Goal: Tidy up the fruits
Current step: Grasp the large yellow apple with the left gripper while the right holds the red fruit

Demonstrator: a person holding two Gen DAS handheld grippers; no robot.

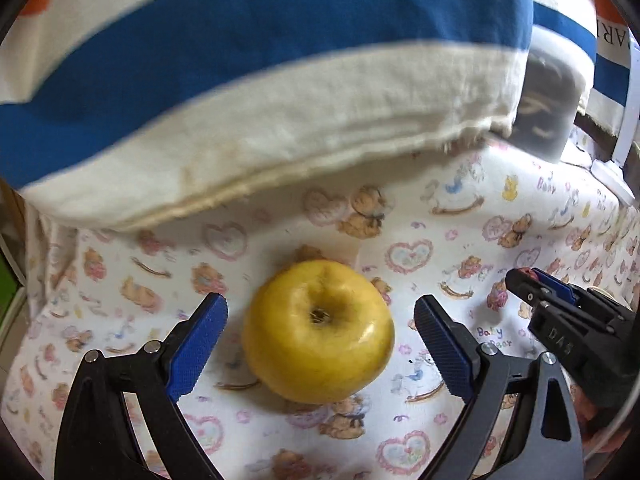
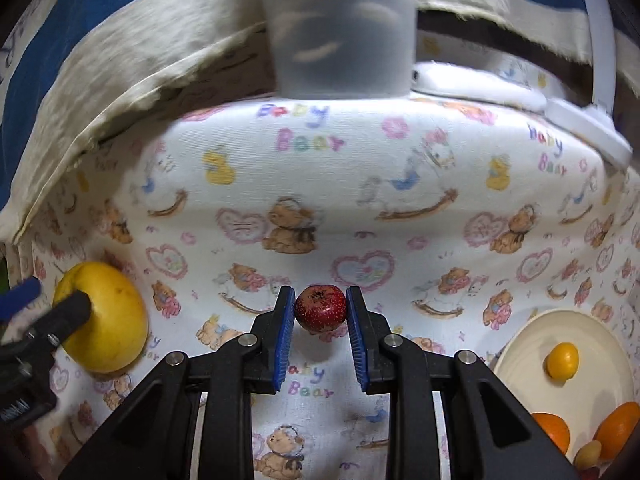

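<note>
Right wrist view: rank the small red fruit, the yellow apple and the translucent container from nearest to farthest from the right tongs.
1. Small red fruit: clamped between the right tongs.
2. Yellow apple: on the cloth at the left, with the left tongs at it.
3. Translucent container: at the far edge, top centre.

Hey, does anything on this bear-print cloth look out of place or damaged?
Nothing looks damaged or spilled. The large yellow apple lies loose on the bear-print cloth, away from the cream plate holding the other fruit, which fits a sorting job half done.
</note>
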